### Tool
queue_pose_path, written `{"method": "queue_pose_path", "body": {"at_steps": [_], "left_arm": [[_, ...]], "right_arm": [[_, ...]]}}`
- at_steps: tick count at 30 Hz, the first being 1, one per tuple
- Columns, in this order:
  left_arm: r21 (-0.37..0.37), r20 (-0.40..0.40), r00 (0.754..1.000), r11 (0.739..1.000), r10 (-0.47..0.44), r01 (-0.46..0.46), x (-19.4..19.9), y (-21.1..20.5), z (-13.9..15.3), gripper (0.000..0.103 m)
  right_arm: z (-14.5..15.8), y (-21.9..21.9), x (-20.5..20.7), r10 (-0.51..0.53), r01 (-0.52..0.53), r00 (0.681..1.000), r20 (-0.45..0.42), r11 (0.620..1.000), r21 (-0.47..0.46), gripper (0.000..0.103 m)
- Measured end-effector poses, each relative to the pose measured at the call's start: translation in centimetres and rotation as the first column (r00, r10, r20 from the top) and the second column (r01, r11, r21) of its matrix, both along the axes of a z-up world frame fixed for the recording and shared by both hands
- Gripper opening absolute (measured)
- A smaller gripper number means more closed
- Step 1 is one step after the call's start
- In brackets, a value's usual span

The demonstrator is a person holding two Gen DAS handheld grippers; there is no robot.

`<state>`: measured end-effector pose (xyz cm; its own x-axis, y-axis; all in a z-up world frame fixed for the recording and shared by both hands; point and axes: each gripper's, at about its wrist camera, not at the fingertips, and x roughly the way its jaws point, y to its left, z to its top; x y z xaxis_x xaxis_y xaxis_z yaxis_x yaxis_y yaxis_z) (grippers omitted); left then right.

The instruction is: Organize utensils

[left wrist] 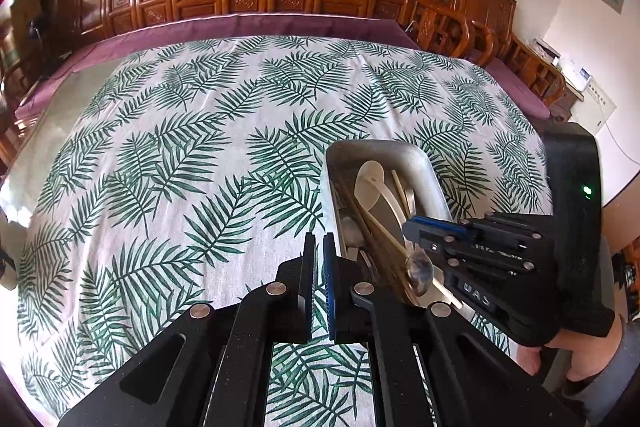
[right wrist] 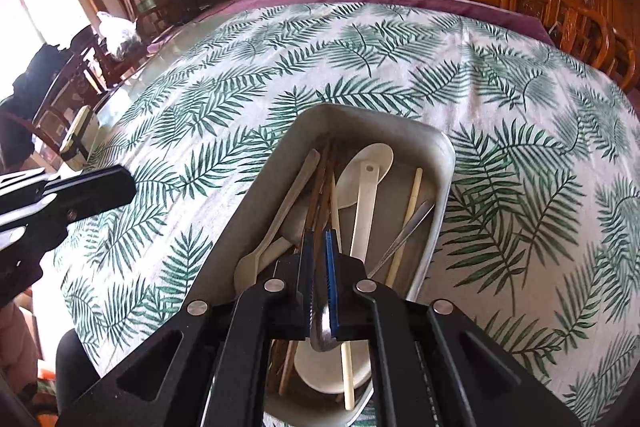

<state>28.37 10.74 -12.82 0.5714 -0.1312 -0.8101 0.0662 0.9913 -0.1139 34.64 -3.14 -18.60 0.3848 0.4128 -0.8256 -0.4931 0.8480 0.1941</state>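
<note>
Utensils sit in a metal tray [right wrist: 440, 147] on the leaf-print counter [left wrist: 180, 147]: white spoons [right wrist: 366, 179], dark chopsticks [right wrist: 322, 183], pale chopsticks [right wrist: 412, 203], all lying roughly lengthwise. Right tongs [right wrist: 320, 263] over the tray's near end, clenched on a metal spoon [right wrist: 322, 331] whose bowl pokes out behind the pads; the left wrist view shows that spoon [left wrist: 418, 273] hanging from them just above the tray rim. Left tongs [left wrist: 318, 267] just beside the tray's left wall over bare cloth, jaws nearly together with a thin gap, grasping nothing
</note>
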Motion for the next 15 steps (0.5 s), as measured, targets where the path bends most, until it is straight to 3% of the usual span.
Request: {"method": "queue_pose_path", "body": {"at_steps": [8, 11, 13, 15], "left_arm": [[0.004, 0.023, 1.000, 1.000, 0.011, -0.011, -0.9, -0.5, 1.0, 0.005], [0.012, 0.044, 0.999, 1.000, 0.014, -0.015, -1.5, -1.0, 1.8, 0.020], [0.018, 0.055, 0.998, 1.000, 0.014, -0.015, -1.9, -1.2, 2.2, 0.024], [0.025, 0.069, 0.997, 0.999, 0.018, -0.020, -2.5, -1.5, 2.8, 0.038]], "right_arm": [[2.6, -2.1, -2.6, -0.004, 0.004, 0.998, 0.064, 1.000, 0.006, 0.008], [3.6, -3.0, -3.5, -0.015, 0.014, 0.997, 0.081, 1.000, 0.018, 0.008], [4.4, -3.6, -4.2, -0.018, 0.016, 0.995, 0.096, 1.000, 0.023, 0.008], [5.2, -4.3, -5.2, -0.024, 0.022, 0.993, 0.114, 0.999, 0.025, 0.008]]}}
